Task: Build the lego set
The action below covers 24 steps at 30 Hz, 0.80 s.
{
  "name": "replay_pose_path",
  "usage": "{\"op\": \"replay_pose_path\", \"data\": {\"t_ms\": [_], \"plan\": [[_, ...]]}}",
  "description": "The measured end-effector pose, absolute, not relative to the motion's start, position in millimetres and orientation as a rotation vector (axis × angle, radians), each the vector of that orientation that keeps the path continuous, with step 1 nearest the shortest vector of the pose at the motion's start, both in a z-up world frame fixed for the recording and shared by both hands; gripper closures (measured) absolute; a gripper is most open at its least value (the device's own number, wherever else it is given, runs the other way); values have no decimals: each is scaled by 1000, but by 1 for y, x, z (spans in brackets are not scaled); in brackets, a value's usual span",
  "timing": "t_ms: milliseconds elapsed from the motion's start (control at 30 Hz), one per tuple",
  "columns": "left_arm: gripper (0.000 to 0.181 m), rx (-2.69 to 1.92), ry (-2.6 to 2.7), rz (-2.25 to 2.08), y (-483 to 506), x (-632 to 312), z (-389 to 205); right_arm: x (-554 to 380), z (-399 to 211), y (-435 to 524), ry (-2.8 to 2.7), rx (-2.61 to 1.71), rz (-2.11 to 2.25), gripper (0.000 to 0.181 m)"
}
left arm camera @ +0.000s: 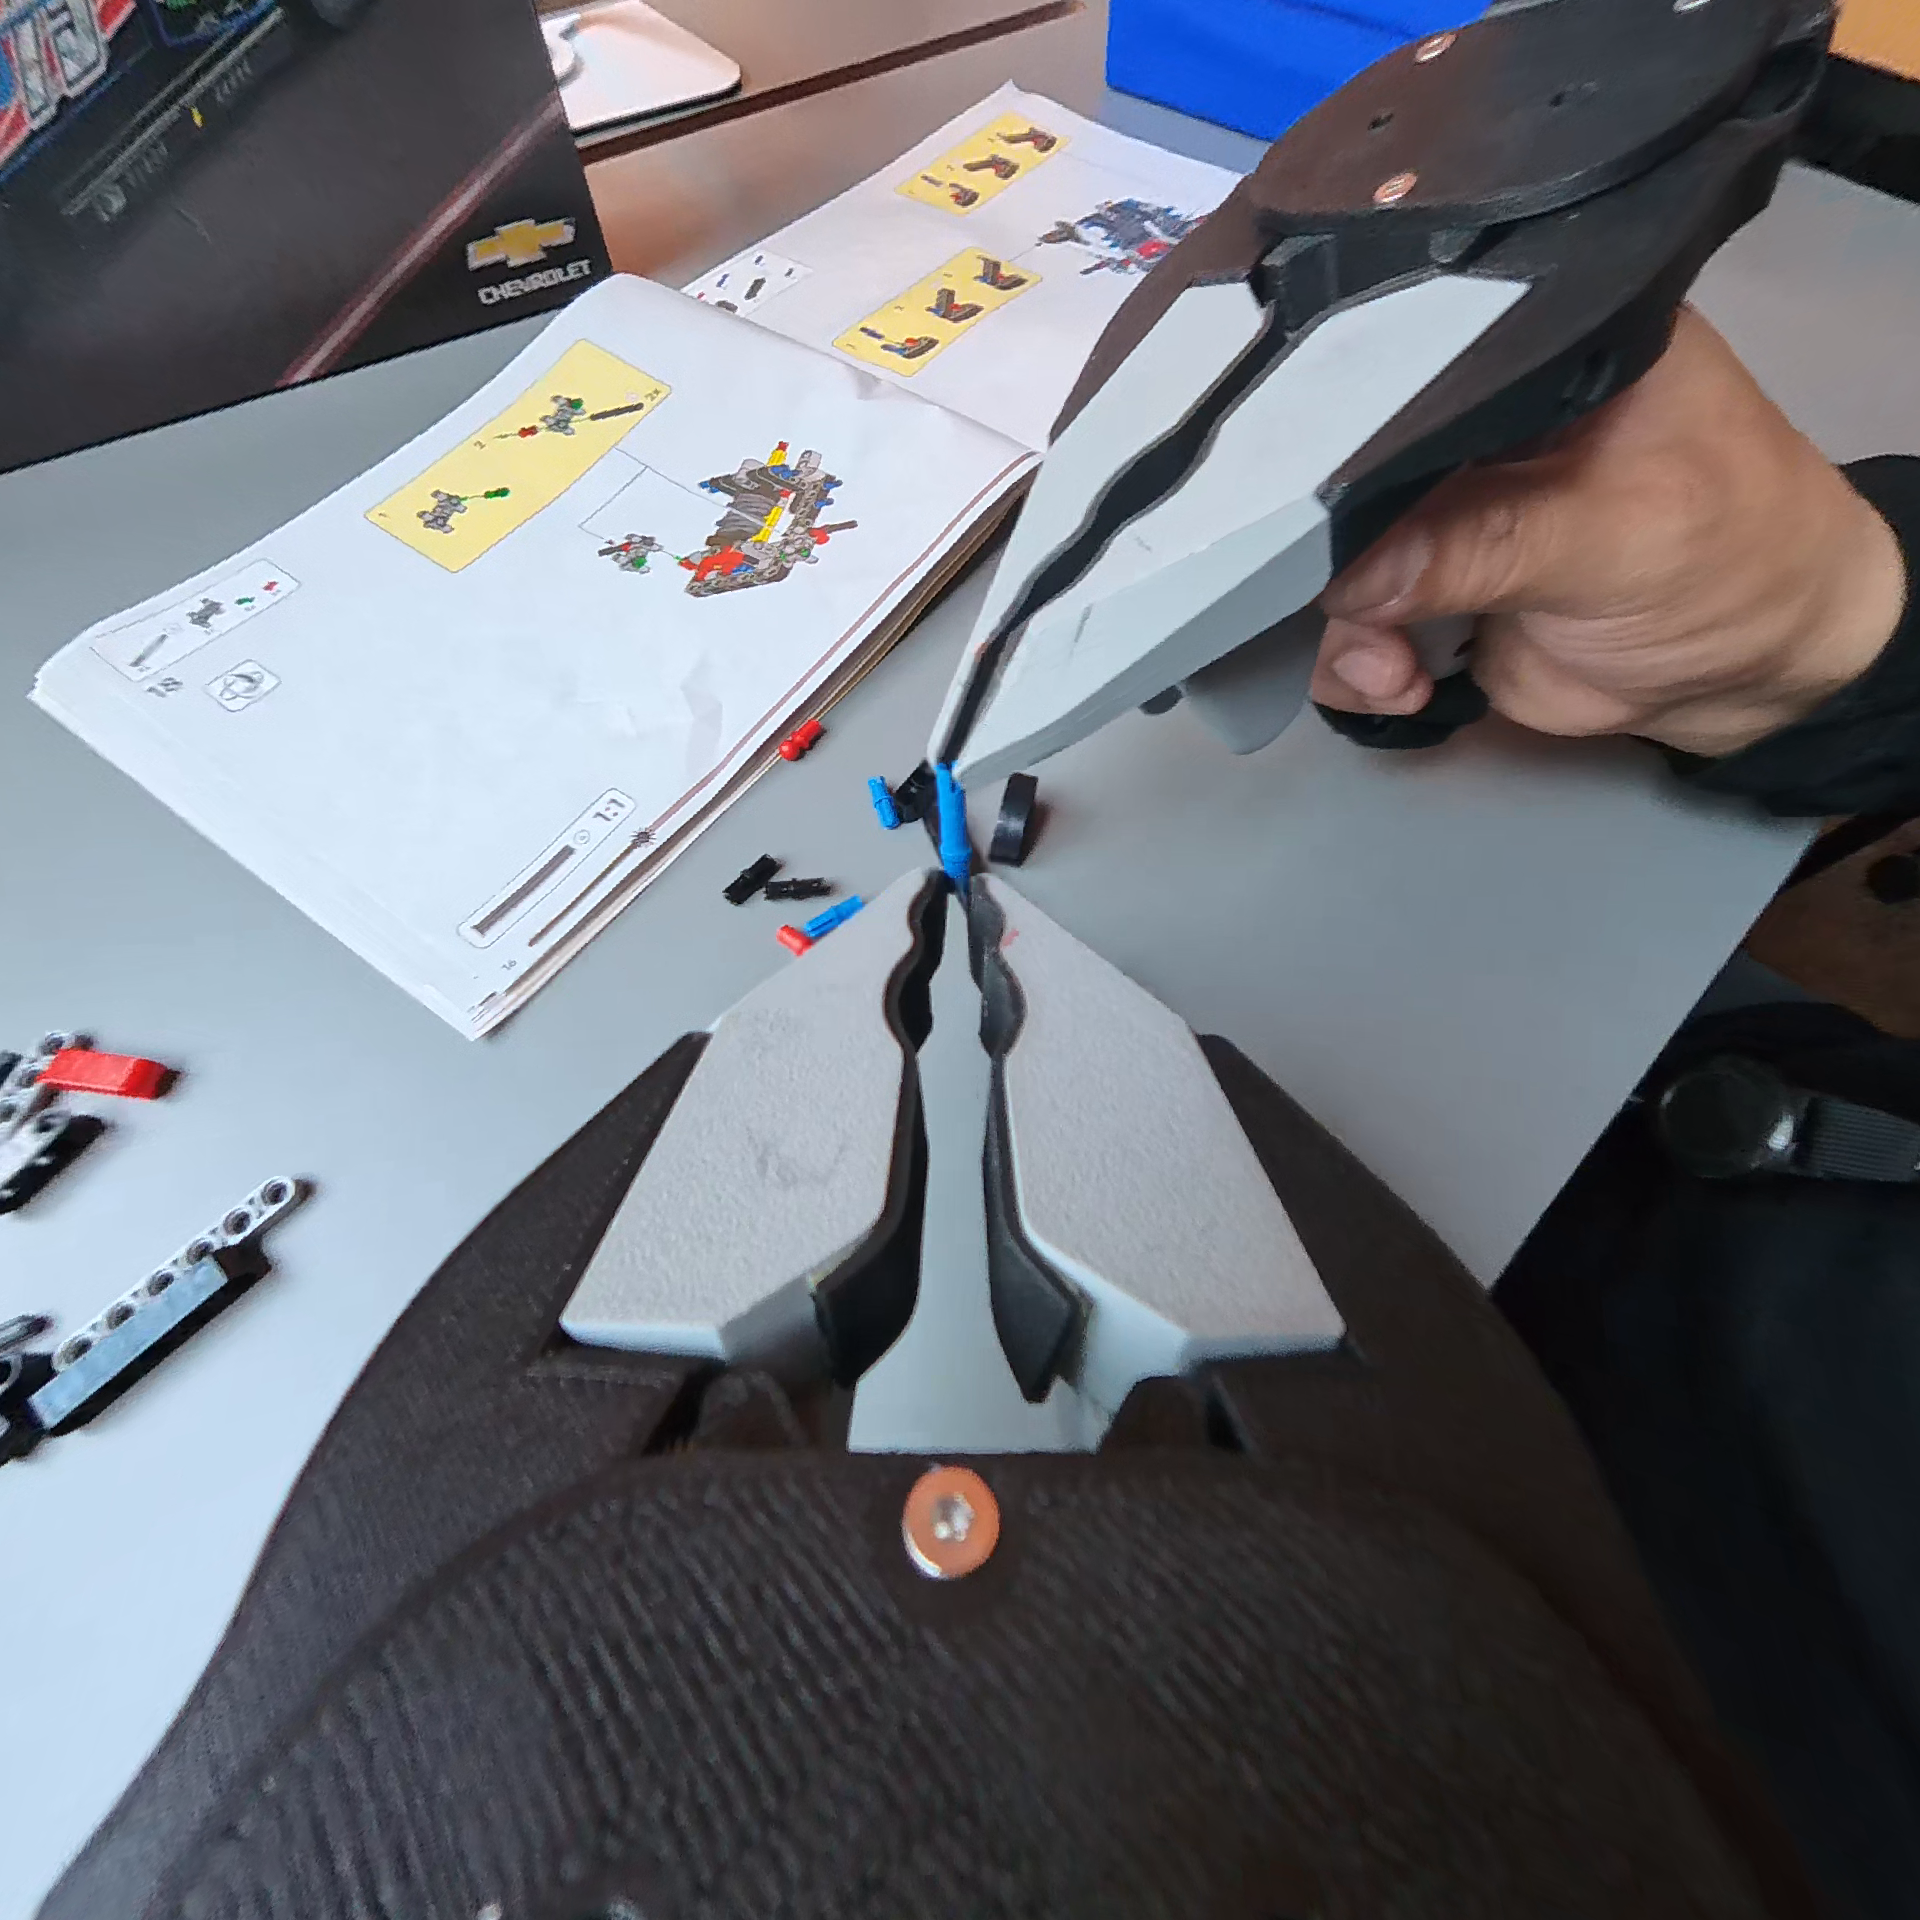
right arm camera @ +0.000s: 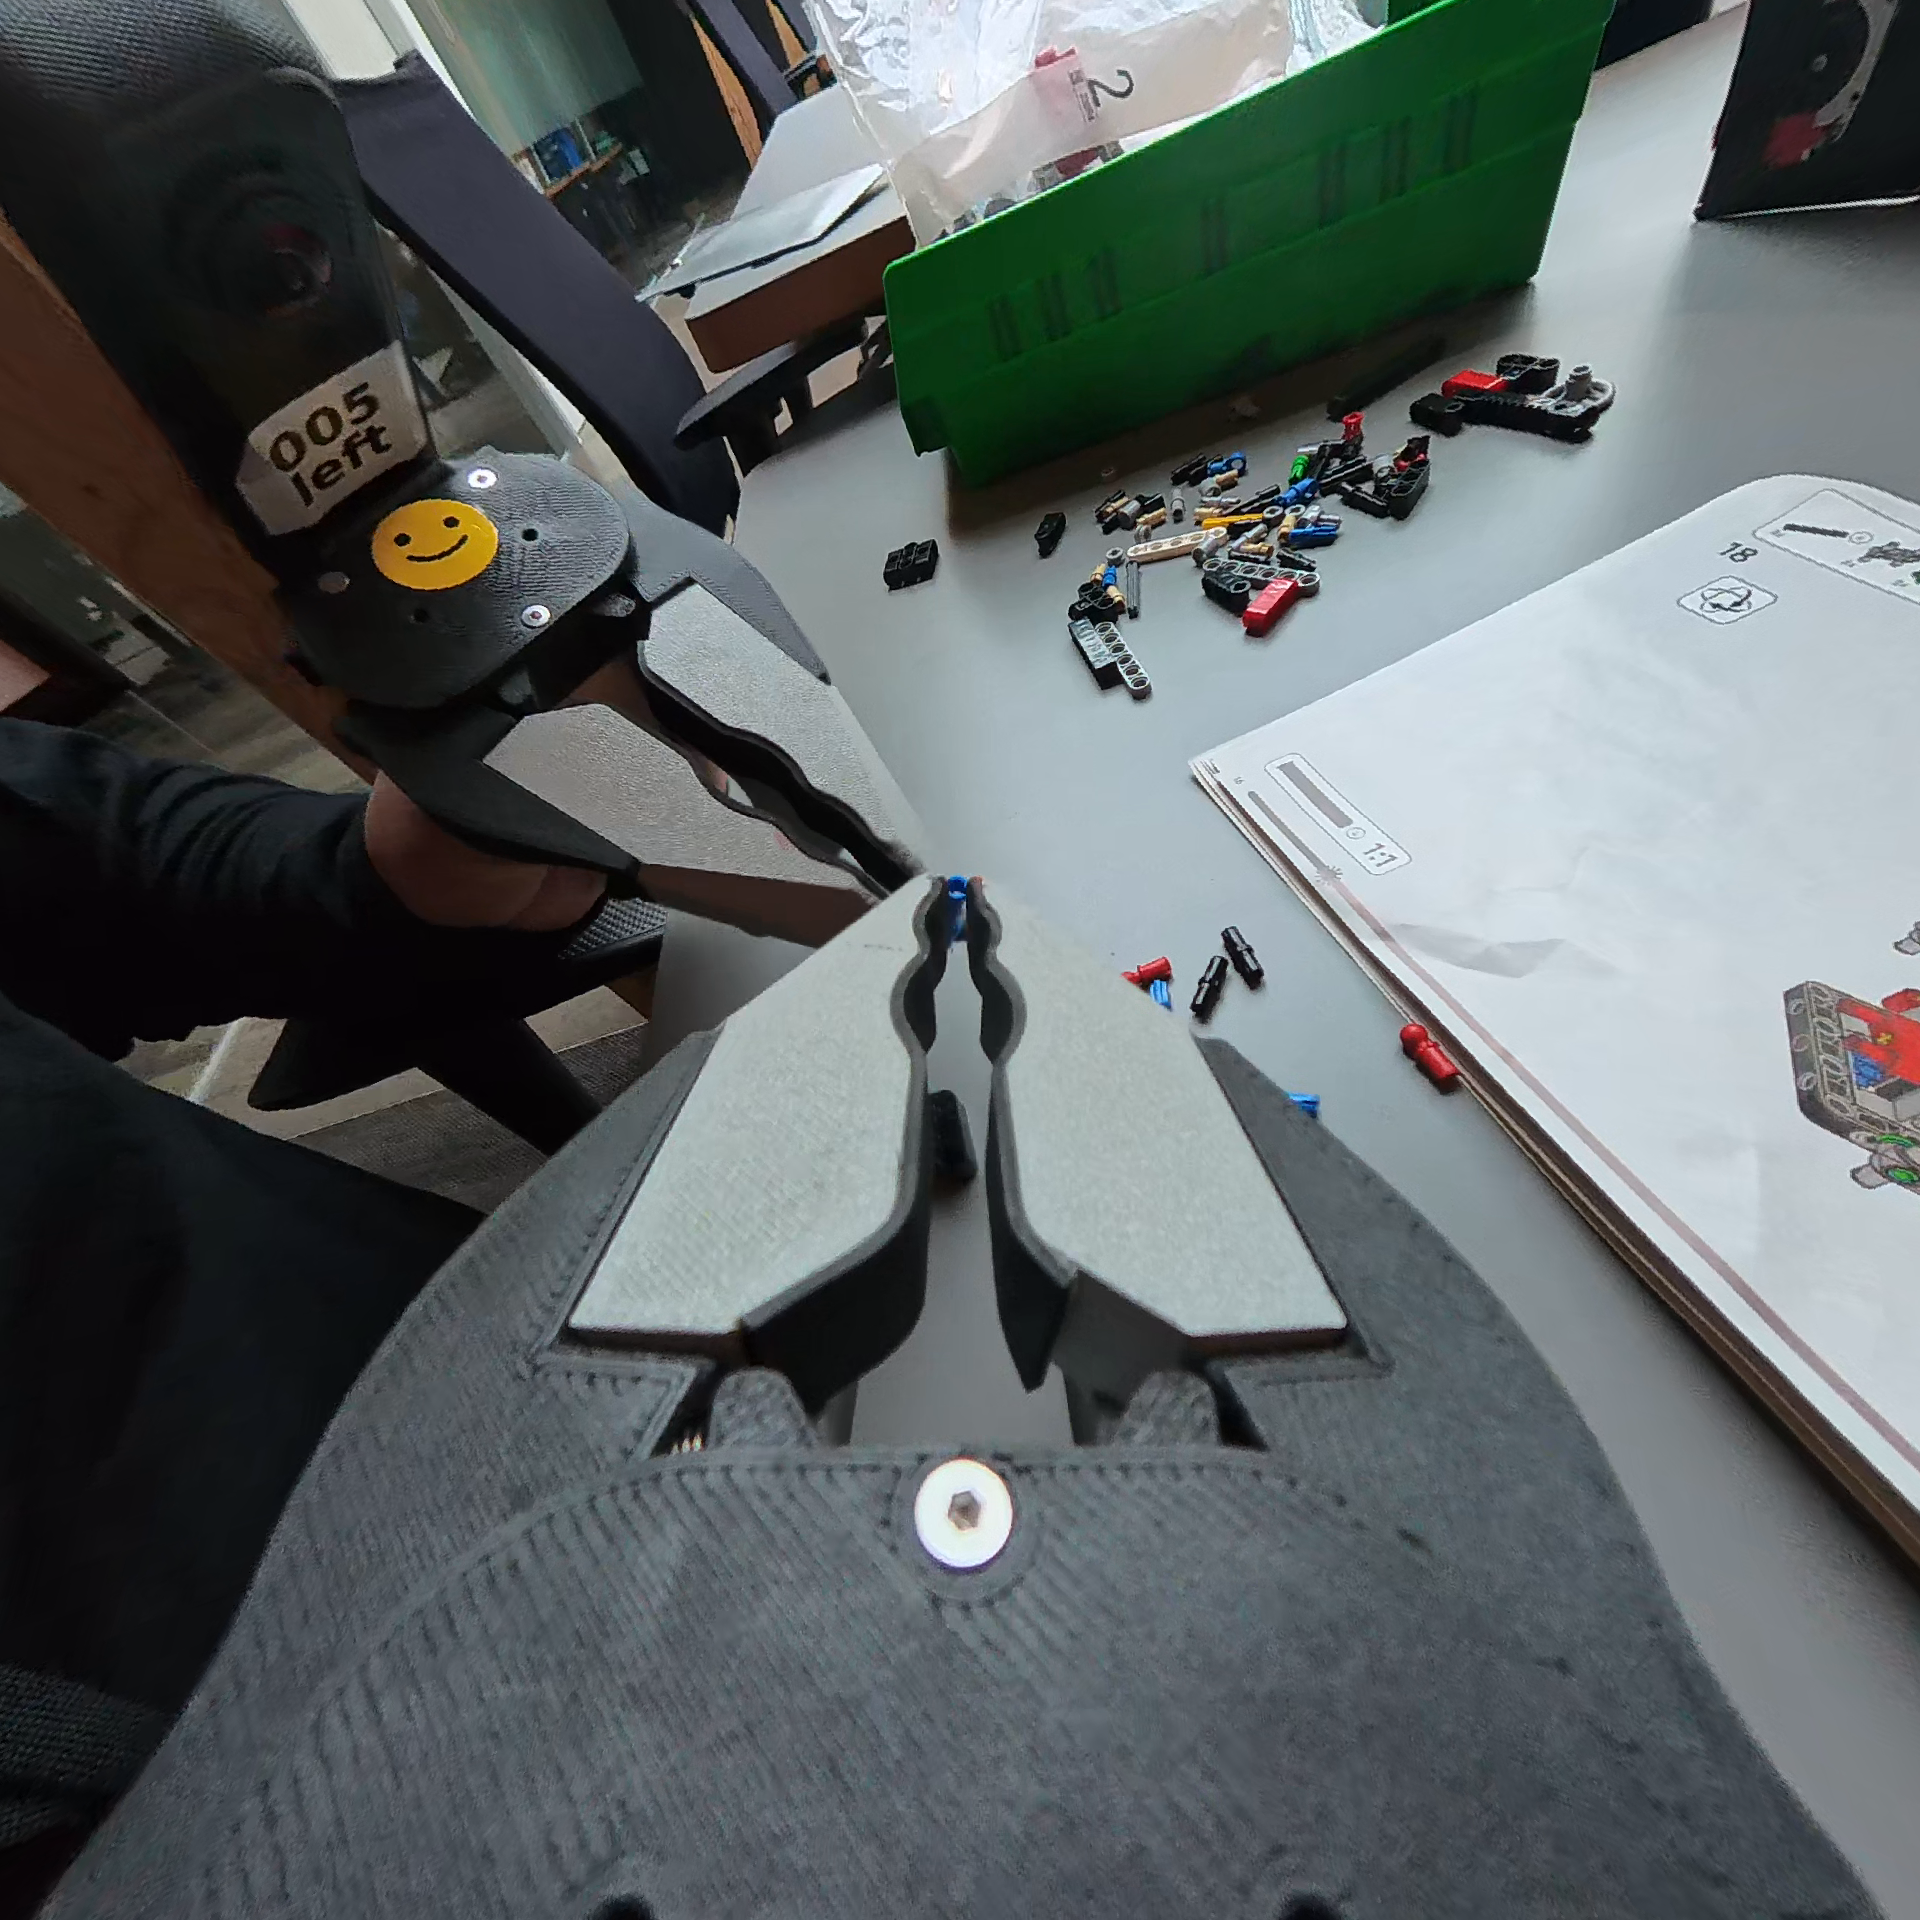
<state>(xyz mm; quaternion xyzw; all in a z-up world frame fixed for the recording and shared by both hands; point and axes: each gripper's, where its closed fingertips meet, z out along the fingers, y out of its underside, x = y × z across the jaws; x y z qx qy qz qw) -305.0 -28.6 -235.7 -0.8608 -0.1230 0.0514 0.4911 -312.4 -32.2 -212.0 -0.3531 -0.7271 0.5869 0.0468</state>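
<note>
In the left wrist view, the left gripper (left arm camera: 951,883) is pinching the lower end of a blue pin (left arm camera: 951,826) between nearly closed tips, while the right gripper (left arm camera: 943,764) is coming down from above and clamping the pin's upper end, so the two are likely steadying it together for a handover or a better grip. Loose pins (left arm camera: 774,883) and a black ring (left arm camera: 1016,818) are lying just beside the open instruction booklet (left arm camera: 540,644), probably kept close for the step shown. In the right wrist view, the right gripper (right arm camera: 956,899) is holding the blue pin (right arm camera: 956,894) at its narrow tips, with the left gripper (right arm camera: 902,878) meeting it tip to tip. A pile of parts (right arm camera: 1236,540) is sitting near the green bin (right arm camera: 1226,270), within reach on the table (right arm camera: 1018,748).
</note>
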Motion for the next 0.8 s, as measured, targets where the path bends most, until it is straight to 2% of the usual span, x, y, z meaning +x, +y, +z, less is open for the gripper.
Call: {"op": "replay_pose_path", "data": {"t_ms": [267, 600, 800], "plan": [[179, -2066, -303, 7, -32, -301, -235, -309, -211, -37, -2255, -1022, 1803, 175], [179, -2076, -232, 13, -36, -296, -237, -302, -217, -40, -2360, -955, 1700, 180], [160, -2251, -74, -18, -52, -286, -265, -296, -229, -44, -2474, -887, 1520, 180]]}}
